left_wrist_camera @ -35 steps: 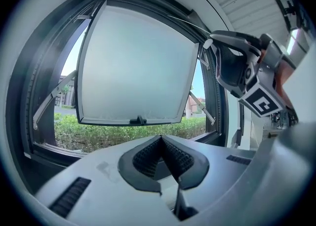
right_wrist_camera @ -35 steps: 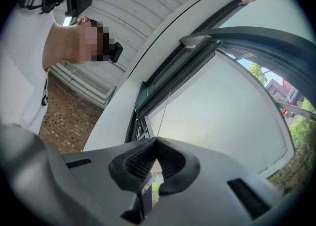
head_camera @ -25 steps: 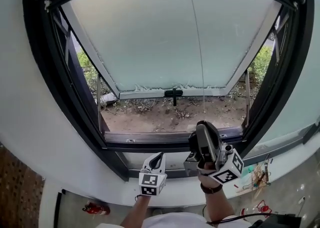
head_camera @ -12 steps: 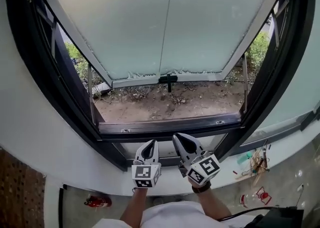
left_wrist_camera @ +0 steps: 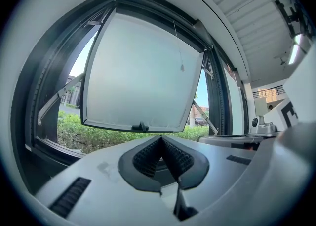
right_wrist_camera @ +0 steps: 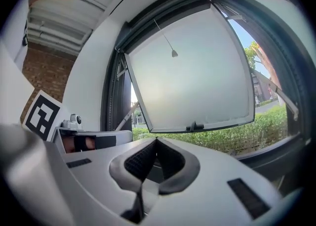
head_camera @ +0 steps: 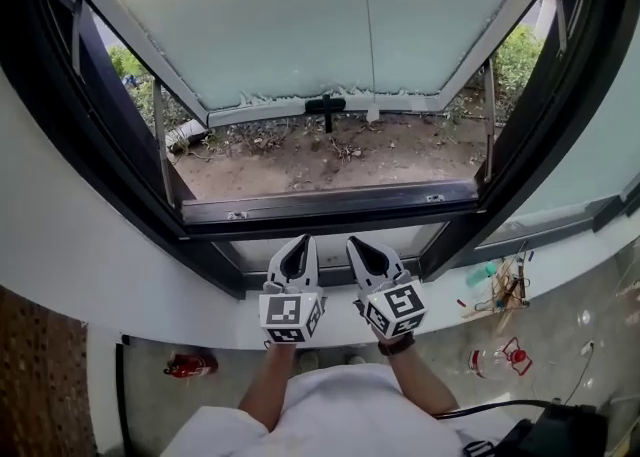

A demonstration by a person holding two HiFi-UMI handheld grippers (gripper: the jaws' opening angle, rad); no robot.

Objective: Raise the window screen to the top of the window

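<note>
Plainly, both pairs of jaws are pressed together on nothing. The left gripper (head_camera: 301,245) and right gripper (head_camera: 356,244) sit side by side, just short of the lower edge of the window frame (head_camera: 330,207). They point out through the opening, which I judge a resting pose rather than a reach. Beyond them the frosted sash (head_camera: 290,15) is swung outward, its handle (head_camera: 325,105) on its bottom edge. The pull cord (head_camera: 365,35) hangs free down the middle, untouched. No window screen spans the opening; it is probably rolled up at the frame's top edge, so the raise looks done.
</note>
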